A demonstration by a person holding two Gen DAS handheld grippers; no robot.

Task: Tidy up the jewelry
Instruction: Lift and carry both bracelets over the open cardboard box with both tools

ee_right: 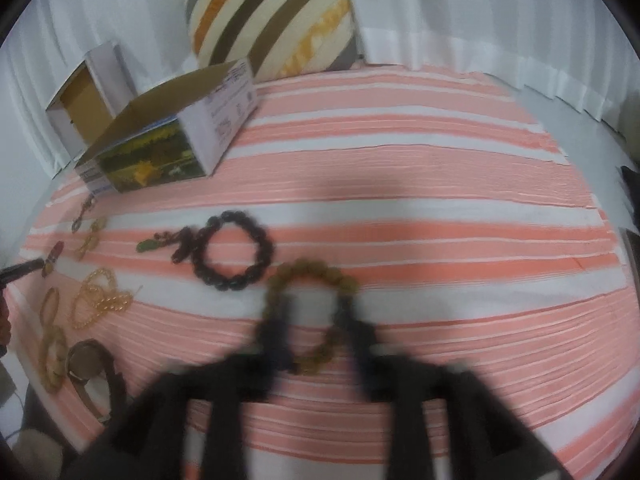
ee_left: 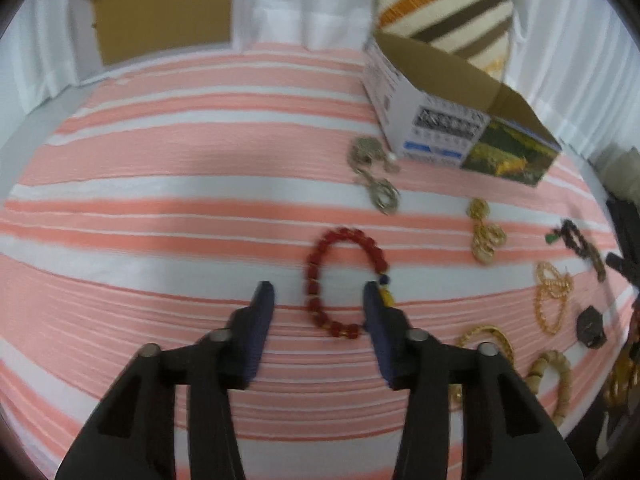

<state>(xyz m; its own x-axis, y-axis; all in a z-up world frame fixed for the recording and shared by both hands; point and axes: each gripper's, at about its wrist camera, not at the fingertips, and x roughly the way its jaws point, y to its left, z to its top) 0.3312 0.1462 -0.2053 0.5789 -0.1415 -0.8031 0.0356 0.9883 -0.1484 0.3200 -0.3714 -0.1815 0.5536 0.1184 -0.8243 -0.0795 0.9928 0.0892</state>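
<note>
Looking along our left gripper (ee_left: 319, 298), we see its dark blue-padded jaws standing apart over the pink-and-white striped cloth (ee_left: 168, 216), holding nothing. Our landmark is the open printed cardboard box (ee_left: 460, 120) at the far side of the cloth. Nearer to us than that box, and left of it, lies the red beaded bracelet with a small yellow tassel (ee_left: 340, 280), flat on the cloth; it shows between the two pads, and the right pad is just beside its tassel end, though we cannot tell whether they touch. Just in front of the box's near-left corner lies a silver-coloured chain piece (ee_left: 374, 176). In front of the box's right half lie a coiled gold chain (ee_left: 484, 236), a dark beaded strand with a green charm (ee_left: 580, 244) and an amber bead string (ee_left: 554, 296).

In the right wrist view the same box (ee_right: 168, 132) stands at the far left with a striped cushion (ee_right: 272, 12) behind it. Nearer than the box and to its right lies a dark round beaded bracelet (ee_right: 232, 250). Right of that is a brown-amber beaded bracelet (ee_right: 316, 316), flat on the cloth. Our right gripper (ee_right: 316, 332) is badly blurred; its jaws stand apart on either side of this bracelet, and we cannot tell whether they press on it.
</note>
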